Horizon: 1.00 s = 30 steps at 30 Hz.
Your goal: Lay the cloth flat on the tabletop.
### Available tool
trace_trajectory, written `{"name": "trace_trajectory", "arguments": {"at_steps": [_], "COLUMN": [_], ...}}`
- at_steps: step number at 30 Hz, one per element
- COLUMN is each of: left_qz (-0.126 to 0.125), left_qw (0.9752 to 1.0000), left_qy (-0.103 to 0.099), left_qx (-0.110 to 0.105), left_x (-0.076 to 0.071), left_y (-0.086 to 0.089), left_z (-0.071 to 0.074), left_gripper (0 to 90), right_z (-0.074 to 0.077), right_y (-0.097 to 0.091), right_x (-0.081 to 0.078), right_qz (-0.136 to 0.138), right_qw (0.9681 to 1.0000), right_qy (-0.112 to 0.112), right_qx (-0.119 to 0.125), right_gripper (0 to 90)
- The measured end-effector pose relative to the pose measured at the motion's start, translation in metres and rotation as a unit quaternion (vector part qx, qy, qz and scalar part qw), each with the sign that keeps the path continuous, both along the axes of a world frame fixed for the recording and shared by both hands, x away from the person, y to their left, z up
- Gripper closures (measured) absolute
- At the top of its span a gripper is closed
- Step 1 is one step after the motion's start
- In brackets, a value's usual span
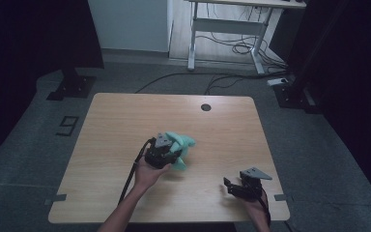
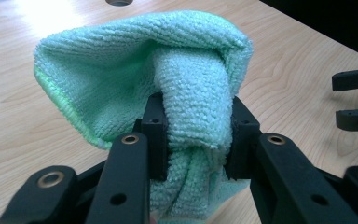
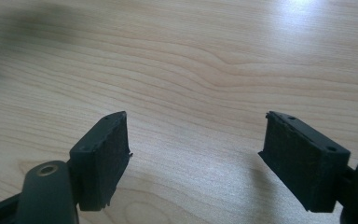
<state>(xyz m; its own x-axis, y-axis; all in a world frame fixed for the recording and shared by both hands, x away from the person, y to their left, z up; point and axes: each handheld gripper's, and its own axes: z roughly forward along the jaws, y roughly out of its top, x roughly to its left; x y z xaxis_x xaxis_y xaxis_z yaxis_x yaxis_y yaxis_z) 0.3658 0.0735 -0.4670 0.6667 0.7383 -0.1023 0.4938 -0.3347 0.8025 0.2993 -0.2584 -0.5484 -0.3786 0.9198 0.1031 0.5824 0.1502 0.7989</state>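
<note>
Looking down from the high view, the left tool (image 1: 166, 151) sits near the middle of the wooden desk (image 1: 125, 121), held in the person's left hand (image 1: 147, 173), with a bunched mint-green cloth (image 1: 181, 145) at its front end. The cloth spreads toward the desk's centre and one fold hangs down just beside the tool. The right tool (image 1: 229, 186) rests low near the desk's front right corner, well apart from the cloth, its grey three-cornered plate on top. A round cable hole (image 1: 206, 107) sits near the far edge of the desk.

From the left gripper view, the left tool (image 2: 196, 140) has its two black jaws drawn partly in, and the pads press on a rolled fold of the cloth (image 2: 121, 74) from both sides. The terry fabric bulges above the pads into a loose hood and trails below them. Off to the right, the tips of the other tool (image 2: 354, 98) show over the wood.

From the right gripper view, the right tool (image 3: 196, 154) stands wide apart, with bare wood grain of the desk (image 3: 191, 56) between the two pads. Nothing is gripped or touched by either pad. A faint green blur shows at the far left edge, too smeared to tell what it is.
</note>
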Motion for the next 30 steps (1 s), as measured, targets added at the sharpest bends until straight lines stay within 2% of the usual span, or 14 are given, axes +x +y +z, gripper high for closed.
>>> {"name": "trace_trajectory", "arguments": {"at_steps": [4,9,12,14,16,17,18,21,25,27,30], "left_qz": [-0.001,-0.002,-0.005,-0.005,0.005,0.007,0.008,0.008,0.009,0.009,0.018], "left_qw": [1.0,0.9997,0.9996,0.9995,0.9995,0.9996,0.9997,0.9999,0.9997,0.9997,0.9997], "left_qy": [0.003,0.017,0.022,0.021,0.015,0.008,0.003,-0.004,-0.015,-0.016,-0.007], "left_qx": [0.006,0.017,0.02,0.025,0.027,0.027,0.024,0.015,0.017,0.018,0.017], "left_x": [0.005,0.013,0.017,0.018,0.019,0.018,0.017,0.013,0.005,0.002,-0.007], "left_y": [-0.006,-0.014,-0.019,-0.02,-0.021,-0.019,-0.017,-0.011,-0.002,0.002,0.019], "left_z": [-0.005,-0.017,-0.024,-0.027,-0.027,-0.024,-0.022,-0.014,-0.007,-0.007,-0.013], "left_gripper": [66.4,65.9,61.5,52.9,31.3,23.4,21.2,21.3,22.8,23.5,24.8], "right_z": [-0.001,-0.002,-0.002,-0.002,-0.002,-0.002,-0.002,-0.002,-0.001,0.0,0.003], "right_y": [0.003,0.003,0.003,0.002,0.001,0.001,0.001,0.001,0.002,0.003,0.006], "right_x": [0.001,0.002,0.002,0.002,0.002,0.002,0.002,0.003,0.002,0.002,0.002], "right_qz": [0.003,0.005,0.004,0.003,0.003,0.003,0.003,0.004,0.006,0.009,0.021], "right_qw": [1.0,1.0,1.0,1.0,1.0,1.0,1.0,1.0,1.0,1.0,0.9997], "right_qy": [0.002,0.003,0.004,0.004,0.004,0.004,0.004,0.003,0.001,0.0,-0.005], "right_qx": [-0.002,-0.004,-0.003,-0.002,-0.002,0.0,0.001,0.0,0.0,0.002,0.007], "right_gripper": [22.6,22.6,22.6,22.6,22.6,22.6,22.6,22.6,22.6,22.7,23.0]}}
